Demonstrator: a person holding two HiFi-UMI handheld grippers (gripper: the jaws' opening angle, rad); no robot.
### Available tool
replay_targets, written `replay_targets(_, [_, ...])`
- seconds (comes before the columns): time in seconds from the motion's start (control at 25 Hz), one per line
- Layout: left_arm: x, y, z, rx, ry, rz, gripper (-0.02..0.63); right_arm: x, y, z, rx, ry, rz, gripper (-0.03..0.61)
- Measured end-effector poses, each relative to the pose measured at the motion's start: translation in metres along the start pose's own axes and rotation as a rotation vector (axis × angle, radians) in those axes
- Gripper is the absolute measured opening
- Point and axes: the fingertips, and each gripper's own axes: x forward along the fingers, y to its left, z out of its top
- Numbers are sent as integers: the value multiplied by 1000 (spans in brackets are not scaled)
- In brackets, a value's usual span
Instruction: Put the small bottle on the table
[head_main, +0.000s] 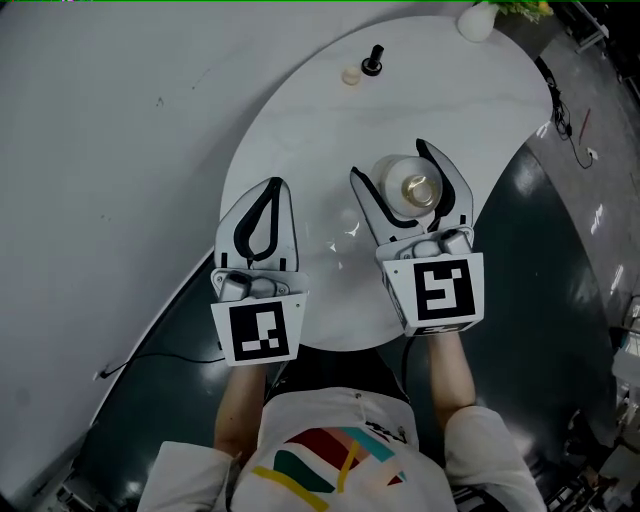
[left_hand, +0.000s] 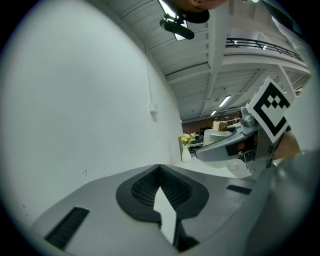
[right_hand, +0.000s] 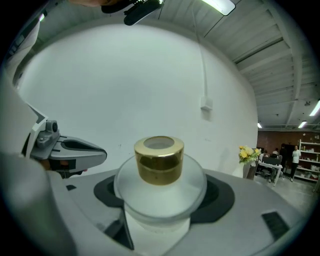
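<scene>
Small bottle (right_hand: 159, 172) between right gripper (head_main: 387, 160) jaws

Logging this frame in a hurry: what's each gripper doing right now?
Left gripper: shut, nothing between its jaws.
Right gripper: shut on the small bottle.

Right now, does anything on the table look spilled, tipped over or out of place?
Nothing stands out. The small bottle is upright, gold cap on, held by the right gripper. The table shows no spill, the vase at its far edge stands upright, and the left gripper is shut and empty.
</scene>
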Motion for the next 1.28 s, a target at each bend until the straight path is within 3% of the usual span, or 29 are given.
replay_targets(0.28, [28, 7, -11, 26, 2, 12, 15, 43, 5, -14, -24, 30, 65, 350])
replay_targets(0.52, [47, 4, -38, 85, 61, -13, 16, 86, 0, -32, -33, 53, 101, 350])
replay_targets(1.04, [72, 25, -90, -30, 143, 66, 17, 163, -11, -77, -58, 153, 156, 350])
replay_targets(1.28, [79, 23, -102, -8, 153, 58, 15, 195, -12, -98, -43, 198, 184, 350])
